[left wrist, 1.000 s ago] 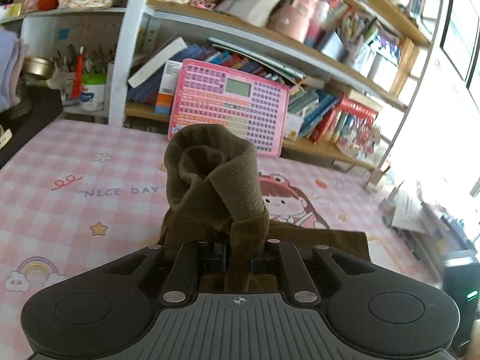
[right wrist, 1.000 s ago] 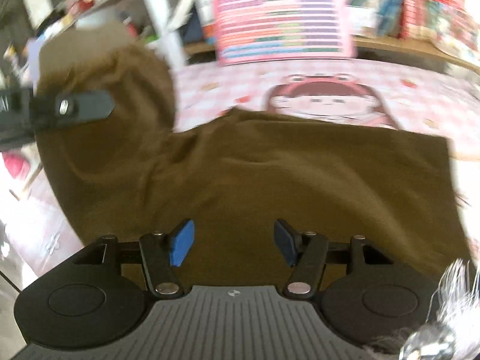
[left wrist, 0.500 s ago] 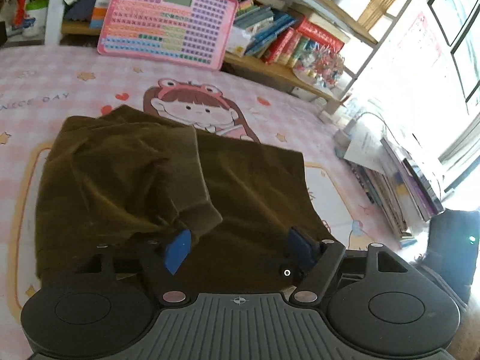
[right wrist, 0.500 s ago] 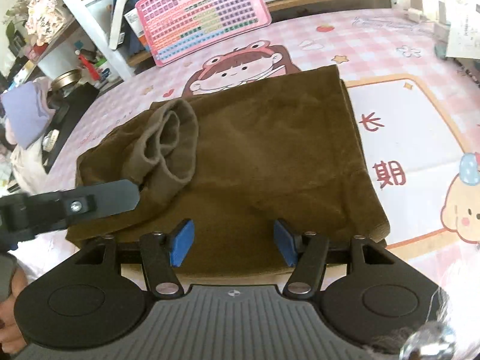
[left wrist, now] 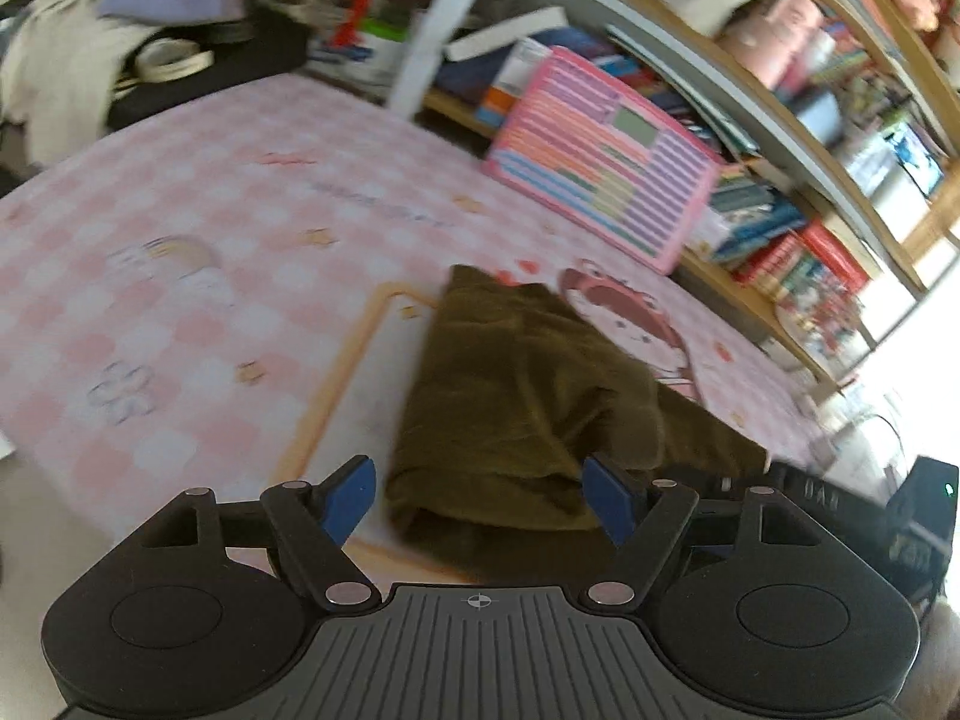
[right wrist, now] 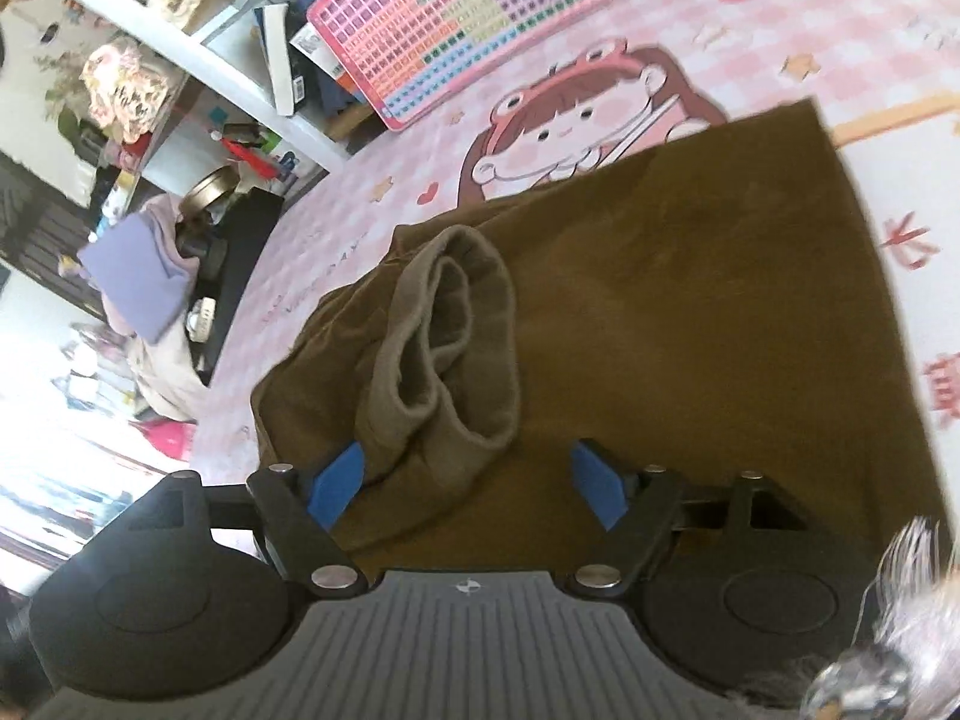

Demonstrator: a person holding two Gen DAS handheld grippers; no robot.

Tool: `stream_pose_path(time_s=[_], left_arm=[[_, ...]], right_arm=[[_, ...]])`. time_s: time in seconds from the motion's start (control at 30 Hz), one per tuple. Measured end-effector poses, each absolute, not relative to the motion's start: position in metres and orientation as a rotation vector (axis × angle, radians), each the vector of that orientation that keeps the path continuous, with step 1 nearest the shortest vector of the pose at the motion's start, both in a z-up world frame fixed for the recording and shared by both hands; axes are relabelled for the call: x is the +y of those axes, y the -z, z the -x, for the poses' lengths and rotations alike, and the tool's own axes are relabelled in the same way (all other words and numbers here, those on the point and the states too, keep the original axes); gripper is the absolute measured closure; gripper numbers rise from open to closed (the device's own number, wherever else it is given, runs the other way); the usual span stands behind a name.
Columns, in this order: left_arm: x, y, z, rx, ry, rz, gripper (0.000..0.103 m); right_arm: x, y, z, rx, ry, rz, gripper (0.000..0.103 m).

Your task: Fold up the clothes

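the brown garment [right wrist: 690, 312] lies spread on the pink cartoon mat [left wrist: 198, 276] that covers the table, its body mostly flat, with one sleeve doubled back across the top so the ribbed cuff [right wrist: 444, 348] sits as a loose roll near my side of it. my right tool [right wrist: 465, 483] hovers low over that cuff with its jaws apart and nothing between them; my left tool [left wrist: 480, 501] is also spread wide and empty, off the garment's left edge, and the other tool's black body [left wrist: 840, 498] shows at its right. the left view is smeared, so i can't read the cloth's edge there sharply. i judge the fold is partway: the sleeve is in, but the body is still one wide layer. to do this step well i'd want the cuff flattened rather than left rolled, then each tool pinching a single edge cleanly, both at matching spots, so the layer goes over square. the fabric looks soft and thick, so a shallow bite could slip, and the pink toy keyboard [right wrist: 456, 18] by the shelf is well clear
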State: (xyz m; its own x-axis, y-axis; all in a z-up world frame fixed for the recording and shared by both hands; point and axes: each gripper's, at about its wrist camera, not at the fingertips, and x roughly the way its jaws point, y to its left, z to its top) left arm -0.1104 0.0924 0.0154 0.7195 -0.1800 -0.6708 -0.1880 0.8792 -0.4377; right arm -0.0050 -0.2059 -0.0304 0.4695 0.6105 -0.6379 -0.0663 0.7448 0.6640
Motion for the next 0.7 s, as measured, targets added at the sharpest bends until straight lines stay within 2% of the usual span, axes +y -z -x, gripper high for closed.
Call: stream_pose_path(time_s=[0.2, 0.27, 0.33, 0.57, 0.7], left_arm=[[0.099, -0.017, 0.121, 0.769, -0.043, 0.515, 0.025], [0.1, -0.018, 0.119, 0.766, -0.051, 0.516, 0.025], [0.103, -0.018, 0.12, 0.763, -0.053, 0.52, 0.025], [0.108, -0.015, 0.119, 0.768, -0.041, 0.524, 0.025], [0.11, -0.012, 0.114, 0.777, -0.016, 0.526, 0.025]], right_arm=[[-0.197, 0.046, -0.021, 1.064, -0.44, -0.788, 0.026], [-0.199, 0.044, -0.019, 1.059, -0.438, -0.827, 0.03], [-0.201, 0.042, -0.018, 1.053, -0.436, -0.866, 0.083], [-0.207, 0.034, -0.012, 1.03, -0.429, -1.002, 0.086], [-0.217, 0.064, -0.011, 1.099, -0.312, -1.042, 0.084]])
